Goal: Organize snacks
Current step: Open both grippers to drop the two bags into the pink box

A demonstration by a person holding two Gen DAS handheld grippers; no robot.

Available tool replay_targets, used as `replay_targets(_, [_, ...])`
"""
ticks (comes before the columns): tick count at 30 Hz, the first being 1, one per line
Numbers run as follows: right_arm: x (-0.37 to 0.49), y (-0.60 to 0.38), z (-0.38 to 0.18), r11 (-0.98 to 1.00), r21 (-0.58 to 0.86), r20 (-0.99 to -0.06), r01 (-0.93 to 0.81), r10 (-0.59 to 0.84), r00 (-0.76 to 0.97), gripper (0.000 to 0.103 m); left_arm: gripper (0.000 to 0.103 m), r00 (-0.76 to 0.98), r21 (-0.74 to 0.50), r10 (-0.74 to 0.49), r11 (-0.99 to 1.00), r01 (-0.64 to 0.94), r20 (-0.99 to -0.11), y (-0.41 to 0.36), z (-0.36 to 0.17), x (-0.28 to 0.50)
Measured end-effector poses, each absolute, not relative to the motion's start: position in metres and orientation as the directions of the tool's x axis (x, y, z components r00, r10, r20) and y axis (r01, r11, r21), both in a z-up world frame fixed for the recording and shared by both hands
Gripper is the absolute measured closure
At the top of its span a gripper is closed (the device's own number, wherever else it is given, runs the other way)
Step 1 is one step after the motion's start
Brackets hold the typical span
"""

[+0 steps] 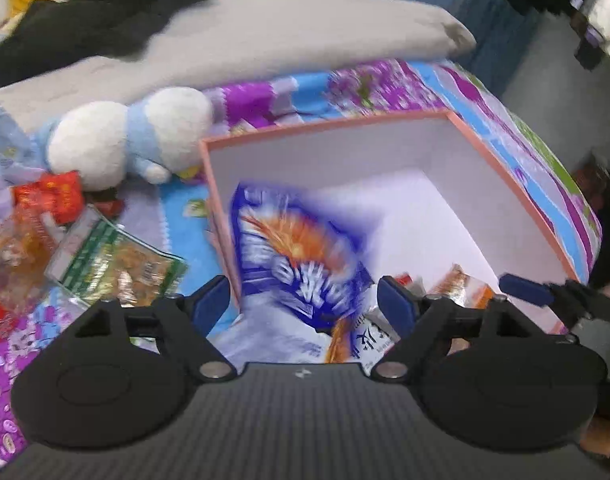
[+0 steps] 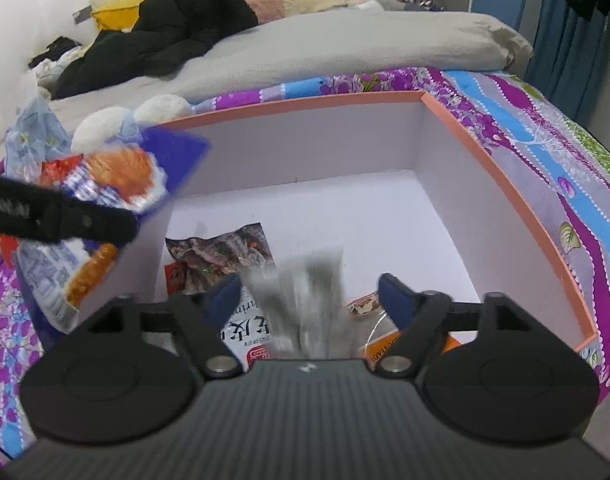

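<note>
In the left wrist view the left gripper (image 1: 305, 300) has its blue fingers (image 1: 215, 294) spread wide, pads clear of the blurred blue bag (image 1: 297, 256) that sits between them at the near left corner of the box (image 1: 517, 184); in the right wrist view the right gripper (image 2: 309, 300) also stands wide, with a blurred silver packet (image 2: 305, 296) in the gap and touching neither pad; whether either pack is falling or at rest the blur does not let me tell.

Below the silver packet, on the white box floor, lie a dark snack pack (image 2: 221, 258) at lower centre left, a white pack with black print (image 2: 245, 328) and an orange pack (image 2: 389, 350) near the bottom edge; the box has a salmon rim and white walls and fills the middle of both views.

To the left of the box in the left wrist view, loose snacks lie on the bed: a green pack (image 1: 117, 266), a red pack (image 1: 49, 196); a white and blue plush toy (image 1: 133, 140) lies just behind them.

The bed (image 2: 545, 148) carries a sheet in purple, blue and grey floral bands; a grey duvet (image 2: 345, 48) crosses the upper frame, dark clothes (image 2: 177, 24) heaped on it at upper left; a blue curtain (image 2: 565, 40) hangs at the upper right.
</note>
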State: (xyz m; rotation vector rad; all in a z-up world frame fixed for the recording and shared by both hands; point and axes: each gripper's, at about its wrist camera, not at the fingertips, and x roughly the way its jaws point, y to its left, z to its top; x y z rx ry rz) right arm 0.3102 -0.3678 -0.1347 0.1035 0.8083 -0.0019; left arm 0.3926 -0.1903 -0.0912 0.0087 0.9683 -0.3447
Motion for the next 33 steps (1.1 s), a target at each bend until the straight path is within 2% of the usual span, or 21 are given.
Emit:
replay_targets(5, [0.305, -0.372, -0.118, 0.992, 0.112, -0.682, 0.055, 0.037, 0.731, 0.023, 0.018, 0.552, -0.154, -0.303, 0.941, 0.300, -0.777, -0.179, -0.070, 0.386])
replay_targets(15, [0.277, -0.355, -0.064, 0.990, 0.140, -0.540, 0.019, 0.060, 0.839, 0.023, 0.018, 0.663, -0.164, -0.357, 0.927, 0.337, -0.658, -0.141, -0.017, 0.347])
replay_targets(19, [0.272, -0.338, -0.041, 0.992, 0.126, -0.487, -0.015, 0.075, 0.870, 0.023, 0.018, 0.714, -0.123, -0.318, 0.942, 0.312, -0.624, -0.120, 0.003, 0.337])
replay_targets(26, [0.261, -0.299, -0.012, 0.987, 0.124, -0.400, -0.103, 0.145, 0.905, 0.023, 0.018, 0.770, -0.144, -0.301, 0.953, 0.267, -0.563, -0.071, 0.028, 0.312])
replay_targets(33, [0.234, -0.264, -0.011, 0.978, 0.151, -0.319, -0.144, 0.186, 0.929, 0.023, 0.018, 0.803, -0.137, -0.264, 0.964, 0.226, -0.534, -0.035, 0.021, 0.272])
